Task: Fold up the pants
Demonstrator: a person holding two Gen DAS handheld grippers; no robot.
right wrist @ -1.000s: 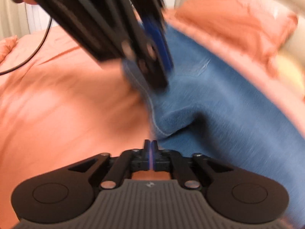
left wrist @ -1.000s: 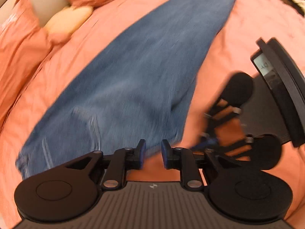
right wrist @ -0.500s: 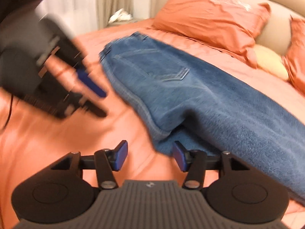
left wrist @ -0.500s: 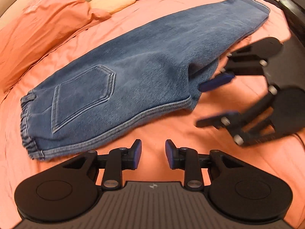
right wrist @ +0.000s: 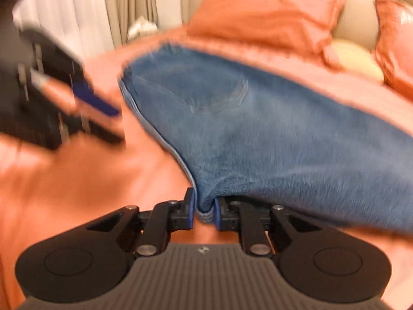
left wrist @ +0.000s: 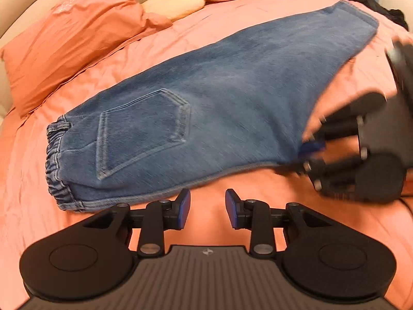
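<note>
Here the right gripper (right wrist: 204, 210) pinches the jeans (left wrist: 219, 108) at the crotch corner; the left gripper (left wrist: 207, 208), spread and empty, likely must next take the hem.

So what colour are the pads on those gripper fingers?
Blue, on black arms. The left gripper shows its pads most sharply in the left wrist view.

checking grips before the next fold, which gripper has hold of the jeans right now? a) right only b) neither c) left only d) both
a: the right gripper pinches a fold of the jeans edge between its pads, while the left gripper sits open over bare bedsheet with nothing between its fingers.
</note>
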